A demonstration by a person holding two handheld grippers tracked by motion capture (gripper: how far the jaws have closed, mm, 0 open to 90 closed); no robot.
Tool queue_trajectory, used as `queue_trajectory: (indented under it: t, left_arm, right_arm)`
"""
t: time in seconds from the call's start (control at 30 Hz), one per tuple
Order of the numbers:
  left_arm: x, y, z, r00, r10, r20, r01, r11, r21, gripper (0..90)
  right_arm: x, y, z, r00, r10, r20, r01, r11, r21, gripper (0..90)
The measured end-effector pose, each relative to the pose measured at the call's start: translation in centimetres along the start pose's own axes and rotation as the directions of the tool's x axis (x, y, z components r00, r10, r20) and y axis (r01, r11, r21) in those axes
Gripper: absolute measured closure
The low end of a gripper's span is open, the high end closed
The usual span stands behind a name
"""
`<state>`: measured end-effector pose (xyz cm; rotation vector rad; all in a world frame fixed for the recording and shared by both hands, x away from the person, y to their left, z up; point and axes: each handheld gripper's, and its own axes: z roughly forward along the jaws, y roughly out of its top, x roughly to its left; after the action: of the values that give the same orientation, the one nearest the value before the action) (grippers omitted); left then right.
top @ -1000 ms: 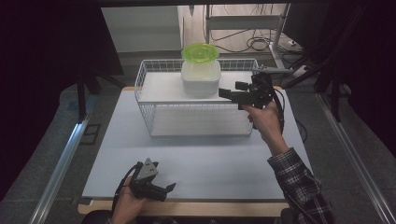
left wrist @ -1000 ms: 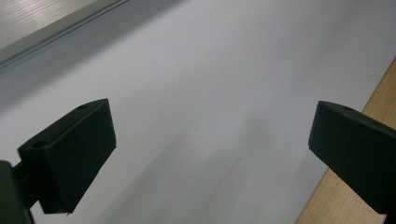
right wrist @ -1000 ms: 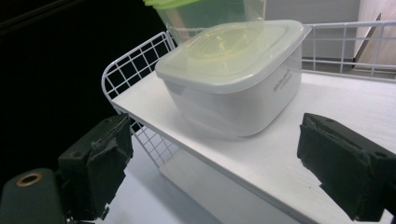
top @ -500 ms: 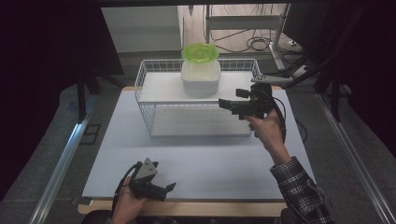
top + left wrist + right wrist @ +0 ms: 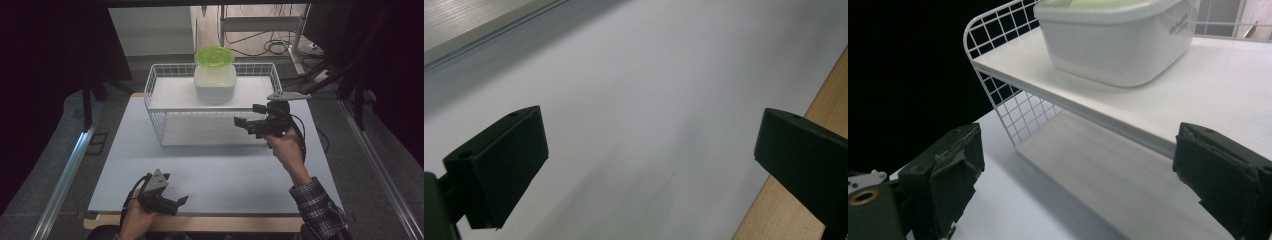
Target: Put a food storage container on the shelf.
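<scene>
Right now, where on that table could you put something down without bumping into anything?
The widest bare patch is the white mat, between the wire rack and the left gripper. The rack's lower shelf looks bare too. Its upper shelf is free left of the white container with the green lid. It is tightest by the right gripper, near the rack's front right.

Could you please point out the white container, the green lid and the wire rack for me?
white container (image 5: 215,82), high view, its front wall.
green lid (image 5: 214,56), high view, its top middle.
wire rack (image 5: 165,130), high view, its front mesh.
</scene>
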<state>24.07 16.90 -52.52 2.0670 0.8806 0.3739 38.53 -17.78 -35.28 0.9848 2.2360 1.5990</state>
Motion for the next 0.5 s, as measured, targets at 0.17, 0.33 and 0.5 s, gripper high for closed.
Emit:
queue_trajectory:
  t: [0.17, 0.33, 0.5]
  left_arm:
    - [0.0, 0.0, 0.0, 1.0, 0.0, 0.003, 0.0, 1.0, -0.001, 0.5]
    - [-0.1, 0.0, 0.0, 1.0, 0.002, 0.004, -0.002, 1.0, 0.001, 0.5]
    - [-0.1, 0.0, 0.0, 1.0, 0.005, 0.004, -0.005, 1.0, 0.004, 0.5]
  right_arm:
    - [0.2, -1.0, 0.0, 0.9996, -0.026, 0.009, 0.026, 0.9996, 0.009, 5.6]
    - [0.4, -1.9, 0.0, 0.999, -0.04, 0.016, 0.04, 0.9991, 0.016, 5.2]
    - [0.4, -2.9, 0.0, 0.9987, -0.045, 0.023, 0.045, 0.9987, 0.023, 5.0]
